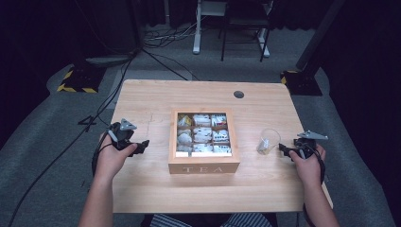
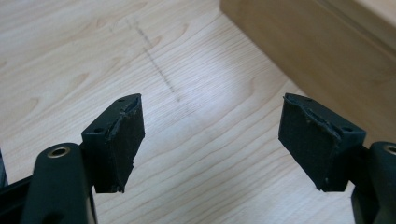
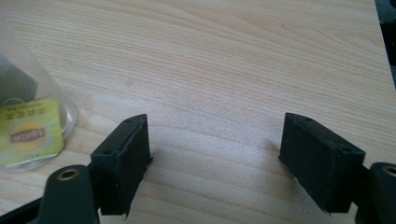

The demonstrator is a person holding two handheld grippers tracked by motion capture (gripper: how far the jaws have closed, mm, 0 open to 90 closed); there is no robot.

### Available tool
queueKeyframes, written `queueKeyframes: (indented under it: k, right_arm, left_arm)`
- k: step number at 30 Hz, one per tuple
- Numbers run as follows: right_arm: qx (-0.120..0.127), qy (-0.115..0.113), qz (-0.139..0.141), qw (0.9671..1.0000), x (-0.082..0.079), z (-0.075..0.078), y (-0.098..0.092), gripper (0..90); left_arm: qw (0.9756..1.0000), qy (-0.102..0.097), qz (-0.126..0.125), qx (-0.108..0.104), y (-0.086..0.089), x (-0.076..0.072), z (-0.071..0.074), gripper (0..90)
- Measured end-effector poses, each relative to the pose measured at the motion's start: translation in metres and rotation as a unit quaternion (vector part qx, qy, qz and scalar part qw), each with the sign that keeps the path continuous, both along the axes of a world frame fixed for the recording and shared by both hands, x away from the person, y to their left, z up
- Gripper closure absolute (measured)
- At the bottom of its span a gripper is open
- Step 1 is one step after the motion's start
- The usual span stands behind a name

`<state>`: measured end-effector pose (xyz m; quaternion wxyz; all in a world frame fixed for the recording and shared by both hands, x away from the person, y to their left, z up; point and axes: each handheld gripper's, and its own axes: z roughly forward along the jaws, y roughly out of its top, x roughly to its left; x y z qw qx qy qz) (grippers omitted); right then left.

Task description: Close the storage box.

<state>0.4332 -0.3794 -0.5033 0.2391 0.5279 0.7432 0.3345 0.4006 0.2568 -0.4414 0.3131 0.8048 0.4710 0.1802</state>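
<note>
We are holding the left claw (image 1: 140,147) apart and empty near the tabletop's (image 1: 142,189) left edge, beside the tea box (image 1: 204,166) at centre. Right claw (image 1: 285,150) apart, empty, just beside the glass (image 1: 268,141) with its tea bag (image 3: 29,133). Advice: approaching level, avoiding tipping glass.

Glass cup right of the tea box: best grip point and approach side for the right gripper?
Grip the glass cup across its side wall, coming level from its right, where the right gripper already sits with open jaws. It stands upright, and a yellow tea packet lies inside, so avoid the rim.
</note>
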Motion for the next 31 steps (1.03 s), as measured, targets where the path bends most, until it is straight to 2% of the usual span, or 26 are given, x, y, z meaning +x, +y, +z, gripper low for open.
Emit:
queueKeyframes:
  k: [4, 7, 9, 14, 20, 25, 26, 27, 31]
  right_arm:
    - [0.0, 0.0, 0.0, 1.0, 0.0, 0.0, 0.0, 24.2]
    - [0.001, 0.0, 0.0, 1.0, 0.0, 0.0, 0.0, 24.3]
    - [0.001, 0.0, 0.0, 1.0, 0.0, 0.0, 0.0, 24.3]
    - [0.001, 0.0, 0.0, 1.0, 0.0, 0.0, 0.0, 24.2]
    - [0.001, 0.0, 0.0, 1.0, 0.0, 0.0, 0.0, 24.3]
    - [0.001, 0.0, 0.0, 1.0, 0.0, 0.0, 0.0, 24.3]
    - [0.001, -0.001, 0.0, 1.0, 0.0, 0.0, 0.0, 24.3]
    - [0.0, 0.0, 0.0, 1.0, 0.0, 0.0, 0.0, 24.3]
    - [0.0, 0.0, 0.001, 1.0, 0.0, 0.0, 0.0, 24.3]
  left_arm:
    - [0.9999, -0.001, 0.013, 0.004, 0.01, 0.006, -0.016, 23.2]
    - [0.9994, -0.029, 0.019, 0.006, 0.015, 0.009, -0.026, 23.2]
    - [0.999, -0.038, 0.023, 0.001, 0.017, 0.01, -0.032, 23.2]
    - [0.9991, -0.027, 0.03, -0.008, 0.022, 0.013, -0.045, 23.1]
    - [0.9987, -0.004, 0.047, 0.018, 0.024, 0.017, -0.056, 21.7]
    - [0.9986, 0.003, 0.052, -0.008, 0.025, 0.02, -0.06, 19.4]
    - [0.9987, -0.006, 0.048, -0.013, 0.025, 0.02, -0.063, 17.0]
    - [0.9986, -0.006, 0.05, -0.014, 0.025, 0.02, -0.063, 14.2]
    - [0.9985, -0.004, 0.052, -0.014, 0.024, 0.02, -0.063, 14.2]
